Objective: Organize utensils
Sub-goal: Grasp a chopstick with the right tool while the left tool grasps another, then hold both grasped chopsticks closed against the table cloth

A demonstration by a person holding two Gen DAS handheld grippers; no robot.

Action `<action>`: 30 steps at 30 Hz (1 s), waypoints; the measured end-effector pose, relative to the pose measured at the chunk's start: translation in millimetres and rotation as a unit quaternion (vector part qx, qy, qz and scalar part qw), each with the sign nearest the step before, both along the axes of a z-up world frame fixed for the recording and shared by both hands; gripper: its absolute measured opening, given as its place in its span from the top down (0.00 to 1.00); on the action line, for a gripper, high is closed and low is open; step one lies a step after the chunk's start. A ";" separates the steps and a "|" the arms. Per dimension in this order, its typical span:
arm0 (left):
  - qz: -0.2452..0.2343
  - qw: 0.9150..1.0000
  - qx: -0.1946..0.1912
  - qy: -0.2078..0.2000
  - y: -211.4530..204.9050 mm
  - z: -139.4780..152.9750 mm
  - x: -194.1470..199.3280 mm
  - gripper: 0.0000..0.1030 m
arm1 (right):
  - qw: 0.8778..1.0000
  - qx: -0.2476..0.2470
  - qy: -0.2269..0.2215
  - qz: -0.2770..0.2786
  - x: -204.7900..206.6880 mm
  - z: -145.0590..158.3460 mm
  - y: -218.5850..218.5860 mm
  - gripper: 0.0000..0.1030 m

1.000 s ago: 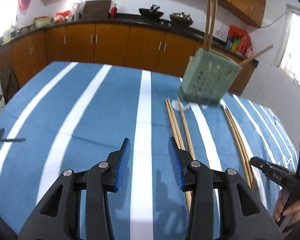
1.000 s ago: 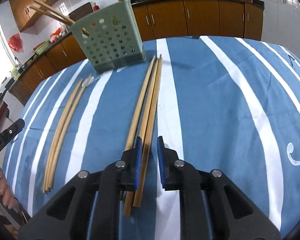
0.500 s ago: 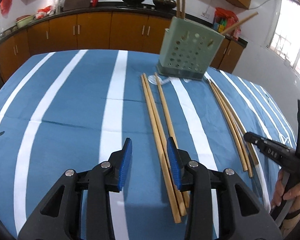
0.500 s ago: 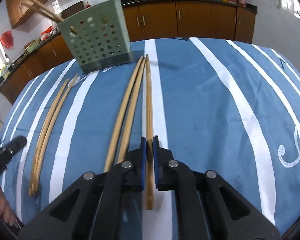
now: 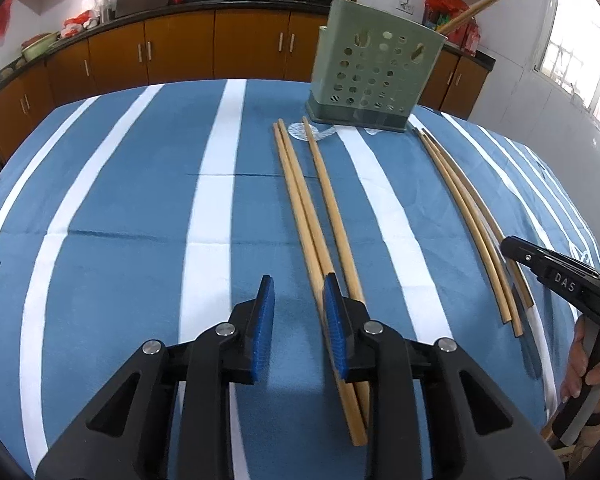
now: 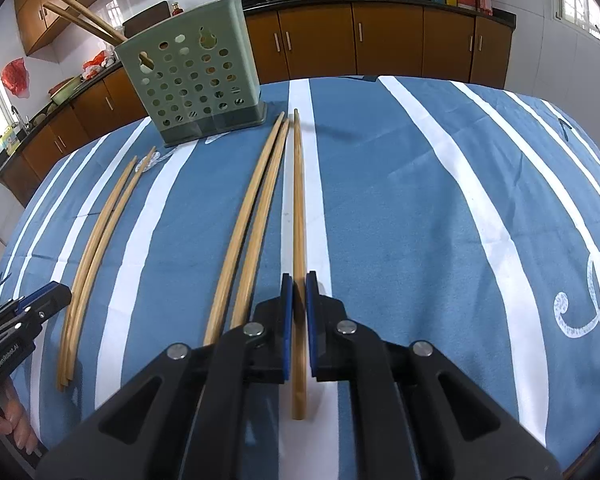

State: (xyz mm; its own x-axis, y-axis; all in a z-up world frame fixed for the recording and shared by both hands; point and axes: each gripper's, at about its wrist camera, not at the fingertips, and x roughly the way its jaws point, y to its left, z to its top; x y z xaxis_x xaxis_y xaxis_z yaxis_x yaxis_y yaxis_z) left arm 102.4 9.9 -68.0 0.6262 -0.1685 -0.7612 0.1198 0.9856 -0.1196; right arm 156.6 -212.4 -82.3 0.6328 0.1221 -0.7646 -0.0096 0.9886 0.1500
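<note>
"DAS" lettering on right claw (image 5: 556, 276)

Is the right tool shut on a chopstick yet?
Yes, as far as it shows: the right tool has its blue pads narrowed around the single chopstick, which runs straight between them. No gap is visible.

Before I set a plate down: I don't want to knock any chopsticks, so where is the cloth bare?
Bare: the tablecloth left of the left chopstick group, and right of the single chopstick. Crowded: between the groups, up to the green holder.
</note>
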 end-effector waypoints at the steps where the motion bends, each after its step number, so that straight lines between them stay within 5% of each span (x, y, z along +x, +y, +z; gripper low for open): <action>1: -0.001 1.000 0.002 0.001 -1.2 0.0 0.2 0.75 | 1.000 -0.001 0.000 0.000 -0.3 0.0 0.6 0.92; 5: -0.001 1.000 0.020 -0.002 -7.1 -2.1 -0.2 0.77 | 1.000 0.001 0.002 0.002 -1.7 0.2 1.3 0.91; 9: 0.014 0.999 0.028 -0.003 -3.1 -2.8 2.7 0.93 | 1.000 -0.005 -0.003 0.010 -4.9 0.0 5.9 0.89; 20: 0.092 0.996 0.018 0.008 59.1 0.6 32.0 0.92 | 0.999 -0.034 -0.007 -0.021 16.1 0.1 -18.0 0.92; 30: 0.098 0.995 0.007 0.005 71.0 -1.2 35.0 0.92 | 0.999 -0.027 -0.008 -0.034 22.5 -1.4 -28.9 0.92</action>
State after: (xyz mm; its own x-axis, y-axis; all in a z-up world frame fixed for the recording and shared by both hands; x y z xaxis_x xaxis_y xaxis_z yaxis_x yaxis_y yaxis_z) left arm 137.4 80.9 -69.1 0.6384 -0.0341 -0.7689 -0.0758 0.9914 -0.1068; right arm 179.1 -241.3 -83.7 0.6510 0.0367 -0.7582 0.0562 0.9938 0.0964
